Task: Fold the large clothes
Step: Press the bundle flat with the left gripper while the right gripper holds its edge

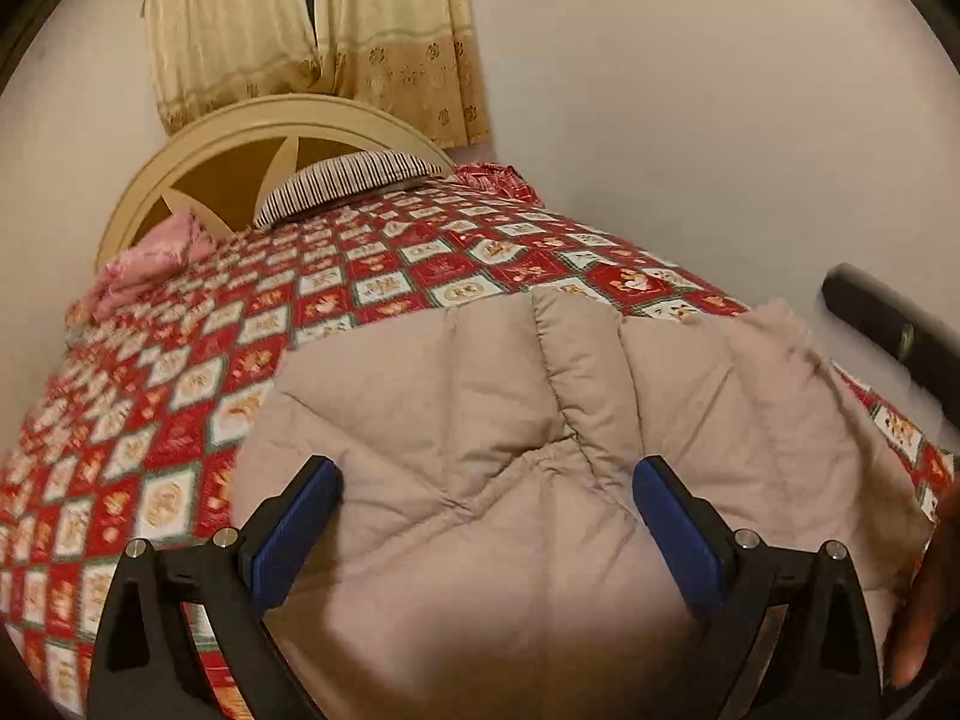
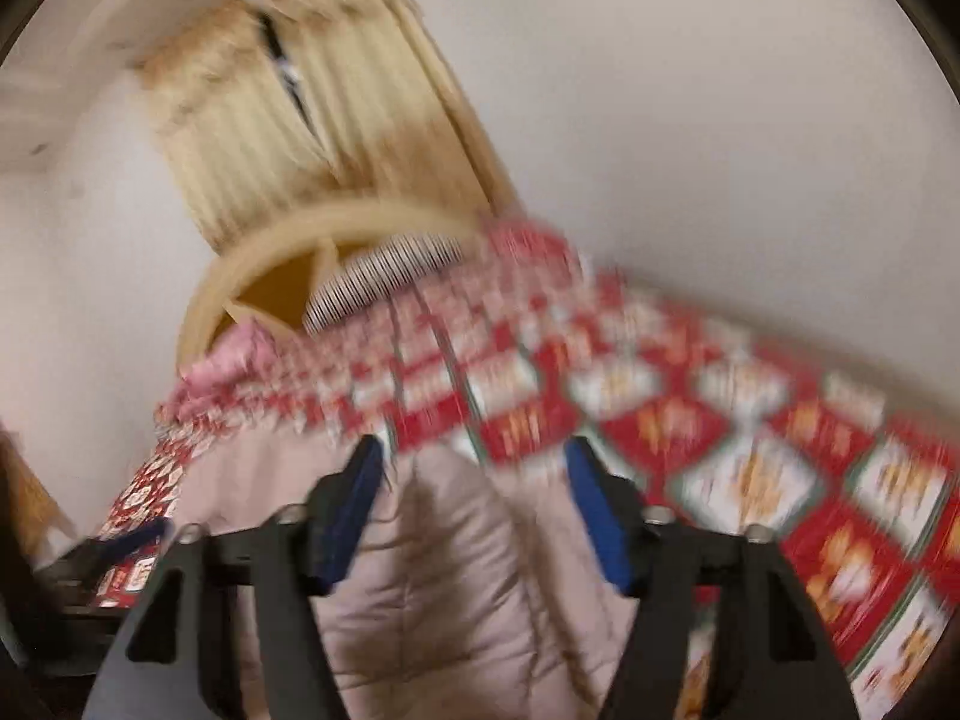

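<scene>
A beige quilted puffer jacket (image 1: 540,408) lies on the near part of the bed, puffed up and creased along its stitched seams. My left gripper (image 1: 486,477) hangs just over its middle, open wide, with the padding bulging between the blue pads but not pinched. In the blurred right wrist view the same jacket (image 2: 444,570) lies below my right gripper (image 2: 474,456), which is open with nothing between its pads. A dark bar (image 1: 870,312) at the right edge looks like part of the right gripper. A hand (image 1: 924,600) shows at the lower right.
A red and white patchwork bedspread (image 1: 180,396) covers the bed. At the far end stand a cream arched headboard (image 1: 240,138), a striped pillow (image 1: 348,180) and a pink pillow (image 1: 150,264). Yellow curtains (image 1: 252,30) hang behind. A pale wall (image 1: 720,120) runs along the right side.
</scene>
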